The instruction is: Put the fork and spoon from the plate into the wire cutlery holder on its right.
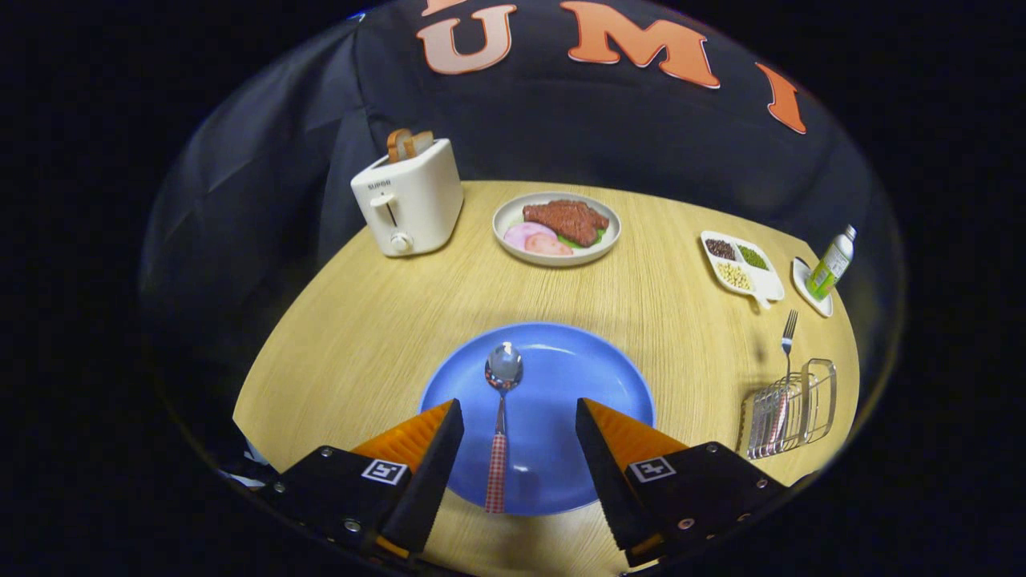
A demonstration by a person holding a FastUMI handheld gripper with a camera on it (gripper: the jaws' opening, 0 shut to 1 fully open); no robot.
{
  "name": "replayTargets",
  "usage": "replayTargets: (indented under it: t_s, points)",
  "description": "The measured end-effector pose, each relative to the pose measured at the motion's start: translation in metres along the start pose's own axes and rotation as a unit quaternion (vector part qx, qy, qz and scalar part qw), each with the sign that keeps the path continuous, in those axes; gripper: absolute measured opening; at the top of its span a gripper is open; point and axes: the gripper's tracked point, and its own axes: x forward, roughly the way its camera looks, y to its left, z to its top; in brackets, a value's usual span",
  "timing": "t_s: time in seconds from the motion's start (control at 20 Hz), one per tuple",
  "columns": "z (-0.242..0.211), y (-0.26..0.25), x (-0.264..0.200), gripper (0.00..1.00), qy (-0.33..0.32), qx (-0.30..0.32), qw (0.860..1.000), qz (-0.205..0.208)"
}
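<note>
Fingers (458,422) apart astride checked-handled spoon (500,417)

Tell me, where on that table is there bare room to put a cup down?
Widest bare wood lies between the toaster, the food plate and the blue plate. Another patch sits between blue plate and wire holder. It's crowded by the divided dish and bottle. The open gripper straddles the spoon.
</note>
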Motion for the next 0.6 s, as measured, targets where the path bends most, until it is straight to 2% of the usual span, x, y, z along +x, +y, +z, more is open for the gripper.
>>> replayTargets:
  t_s: [0.3,0.45,0.6]
  points:
    - [-0.031,0.006,0.018,0.63,0.093,-0.004,0.996,0.002]
    - [-0.043,0.006,0.025,0.48,0.133,0.002,0.991,-0.001]
    - [-0.046,0.006,0.028,0.37,0.154,0.017,0.988,0.0]
